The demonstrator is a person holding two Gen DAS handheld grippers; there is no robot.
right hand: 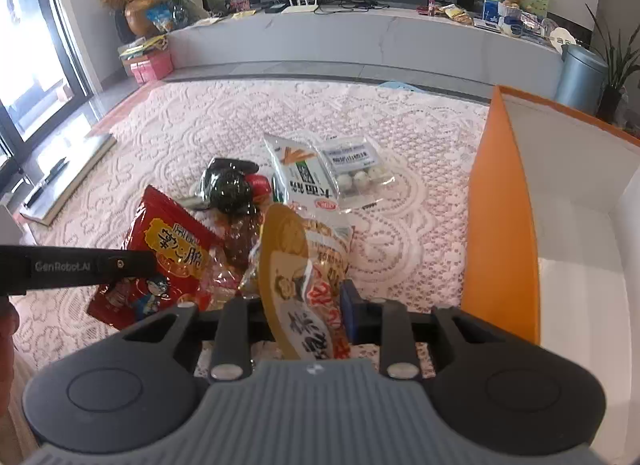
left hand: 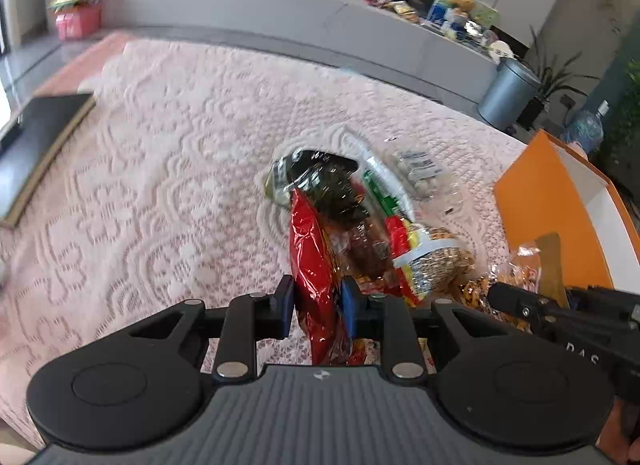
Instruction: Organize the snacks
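A pile of snack packets lies on a pink lace cloth. My left gripper [left hand: 318, 305] is shut on a red snack bag [left hand: 314, 265], seen edge-on; the same bag shows in the right wrist view [right hand: 168, 261] with the left gripper's finger in front of it. My right gripper [right hand: 304, 301] is shut on a gold and white snack packet [right hand: 296, 277], held just left of the orange box [right hand: 500, 225]. A black packet [right hand: 228, 185], a white packet [right hand: 300, 173] and a clear pack of white balls [right hand: 356, 169] lie behind.
The orange box with a white inside [left hand: 552, 201] stands open at the right. A dark tray [left hand: 36, 141] lies at the left edge of the cloth. A grey TV bench [right hand: 360, 37] and a metal bin [right hand: 580, 73] stand beyond.
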